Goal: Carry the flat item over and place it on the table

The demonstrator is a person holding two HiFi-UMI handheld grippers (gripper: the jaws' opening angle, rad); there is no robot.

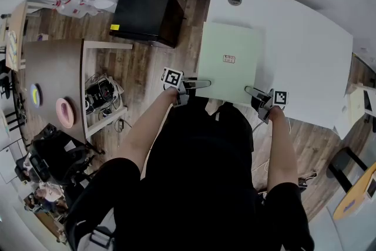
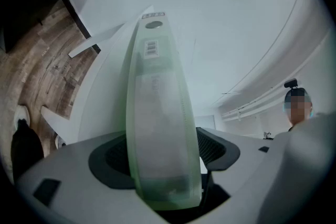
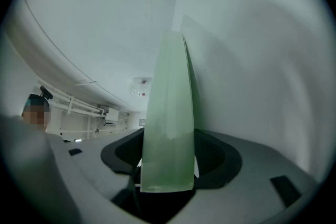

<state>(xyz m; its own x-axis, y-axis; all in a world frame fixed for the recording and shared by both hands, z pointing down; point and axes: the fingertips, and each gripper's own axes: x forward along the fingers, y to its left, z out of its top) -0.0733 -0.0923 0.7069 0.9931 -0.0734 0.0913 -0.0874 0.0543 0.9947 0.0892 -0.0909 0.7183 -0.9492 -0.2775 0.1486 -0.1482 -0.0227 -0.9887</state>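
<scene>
- Head view: pale green flat square panel (image 1: 229,62) is held level by its near edge. The left gripper (image 1: 202,84) is at one corner and the right gripper (image 1: 249,90) at the other, prob. so sag and twist are avoided.
- The panel is seen over the white table (image 1: 305,50); contact w/ the top can't be told.
- Left gripper view: jaws are clamped on the panel edge, which is seen edge-on. A barcode sticker (image 2: 151,48) is carried near its far end.
- Right gripper view: same grasp, jaws clenched on the green edge.
- Room, head view again: wood-plank floor (image 1: 141,67), w/ a black box (image 1: 147,16) beside the white table. A brown table (image 1: 53,79) w/ a pink plate (image 1: 64,113) is set well apart at left.
</scene>
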